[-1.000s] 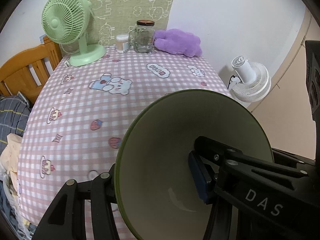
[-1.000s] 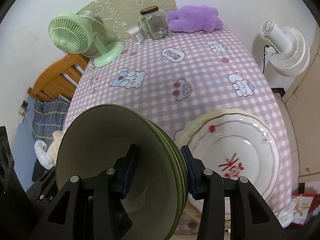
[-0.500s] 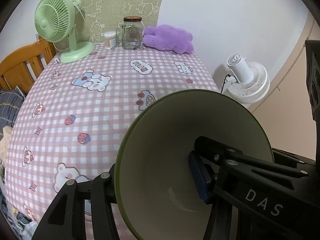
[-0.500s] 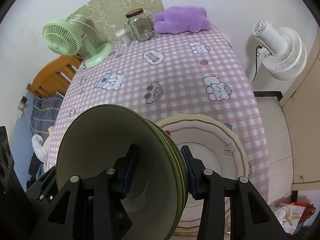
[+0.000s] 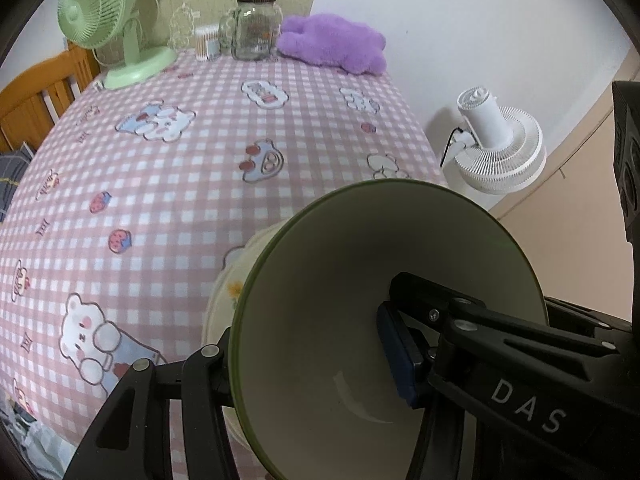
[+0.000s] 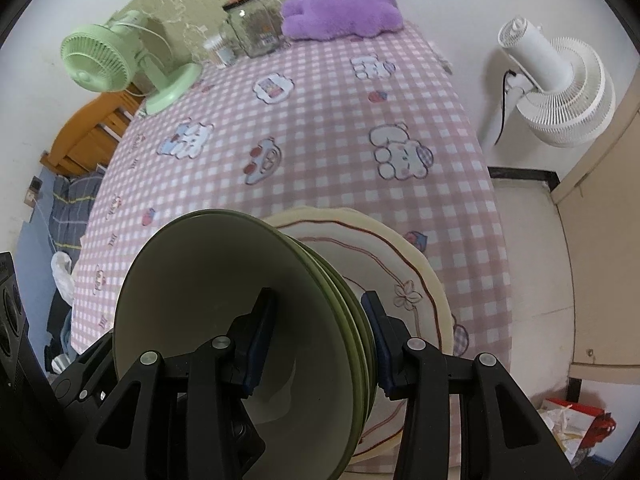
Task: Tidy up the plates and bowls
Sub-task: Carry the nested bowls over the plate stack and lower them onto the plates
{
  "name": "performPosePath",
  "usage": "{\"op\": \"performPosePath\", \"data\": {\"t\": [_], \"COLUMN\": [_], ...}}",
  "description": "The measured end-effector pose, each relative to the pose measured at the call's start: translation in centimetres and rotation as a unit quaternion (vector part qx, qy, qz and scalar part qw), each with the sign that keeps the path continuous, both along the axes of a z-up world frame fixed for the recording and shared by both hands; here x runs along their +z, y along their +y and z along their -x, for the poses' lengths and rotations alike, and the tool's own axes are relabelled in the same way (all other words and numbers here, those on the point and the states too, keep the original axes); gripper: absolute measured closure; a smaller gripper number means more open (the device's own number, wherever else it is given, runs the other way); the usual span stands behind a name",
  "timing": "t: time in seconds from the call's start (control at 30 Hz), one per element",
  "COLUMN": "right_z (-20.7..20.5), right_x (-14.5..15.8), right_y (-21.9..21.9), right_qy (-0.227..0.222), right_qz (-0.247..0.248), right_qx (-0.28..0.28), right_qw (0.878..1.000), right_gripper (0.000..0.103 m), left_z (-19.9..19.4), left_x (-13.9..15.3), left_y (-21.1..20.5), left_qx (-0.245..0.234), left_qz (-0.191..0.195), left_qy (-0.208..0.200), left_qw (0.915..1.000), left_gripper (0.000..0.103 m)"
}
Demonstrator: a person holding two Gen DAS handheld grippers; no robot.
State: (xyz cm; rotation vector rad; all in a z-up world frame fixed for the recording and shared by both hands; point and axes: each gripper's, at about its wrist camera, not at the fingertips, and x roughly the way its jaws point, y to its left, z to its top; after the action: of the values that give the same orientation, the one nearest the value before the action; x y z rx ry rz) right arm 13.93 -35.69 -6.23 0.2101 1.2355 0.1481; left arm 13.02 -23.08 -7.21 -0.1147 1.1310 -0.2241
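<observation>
My left gripper (image 5: pixel 308 360) is shut on the rim of a single green bowl (image 5: pixel 340 280), held tilted above the table's near edge. My right gripper (image 6: pixel 316 344) is shut on a stack of nested green bowls (image 6: pixel 208 292), also tilted. A cream plate with red line drawings (image 6: pixel 404 276) lies flat on the pink checked tablecloth (image 6: pixel 320 128) just behind and right of the stack. Its edge shows in the left wrist view (image 5: pixel 224 300), behind the single bowl.
At the far end of the table stand a green desk fan (image 5: pixel 108 20), a glass jar (image 5: pixel 256 28), a small white container (image 5: pixel 206 42) and a purple plush toy (image 5: pixel 336 44). A white floor fan (image 6: pixel 556 84) stands right of the table. A wooden bed frame (image 6: pixel 92 132) is left.
Both grippers have moved nearer the table's front edge with their bowls. The cream plate now sits closer to the bowl stack and has come into the left wrist view.
</observation>
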Motion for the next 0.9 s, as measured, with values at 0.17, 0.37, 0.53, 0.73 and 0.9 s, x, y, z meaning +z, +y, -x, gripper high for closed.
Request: {"op": "performPosePath", "data": {"t": [0.17, 0.37, 0.53, 0.73, 0.9], "right_z": [-0.4, -0.9, -0.8, -0.3, 0.2], "right_x": [-0.5, -1.1, -1.3, -1.5, -1.5], "right_y": [-0.4, -1.3, -1.7, -2.5, -3.0], "right_qy": [0.005, 0.008, 0.001, -0.008, -0.009], "right_qz": [0.002, -0.01, -0.021, -0.039, -0.038], "right_qx": [0.001, -0.008, -0.005, -0.008, -0.019], "right_qw": [1.0, 1.0, 1.0, 0.999, 0.999], "right_gripper": [0.056, 0.056, 0.056, 0.056, 0.048], "left_z": [-0.4, -0.6, -0.5, 0.0, 0.1], "left_x": [-0.4, -0.4, -0.3, -0.4, -0.5], "left_y": [-0.6, -1.7, -2.1, -2.5, -2.3], "left_qx": [0.0, -0.009, -0.009, -0.005, 0.003], "left_qz": [-0.003, -0.033, -0.044, -0.056, -0.06], "left_qy": [0.002, -0.01, -0.015, -0.019, -0.012], "left_qw": [1.0, 0.9994, 0.9989, 0.9982, 0.9981], "left_gripper": [0.047, 0.047, 0.047, 0.039, 0.028]}}
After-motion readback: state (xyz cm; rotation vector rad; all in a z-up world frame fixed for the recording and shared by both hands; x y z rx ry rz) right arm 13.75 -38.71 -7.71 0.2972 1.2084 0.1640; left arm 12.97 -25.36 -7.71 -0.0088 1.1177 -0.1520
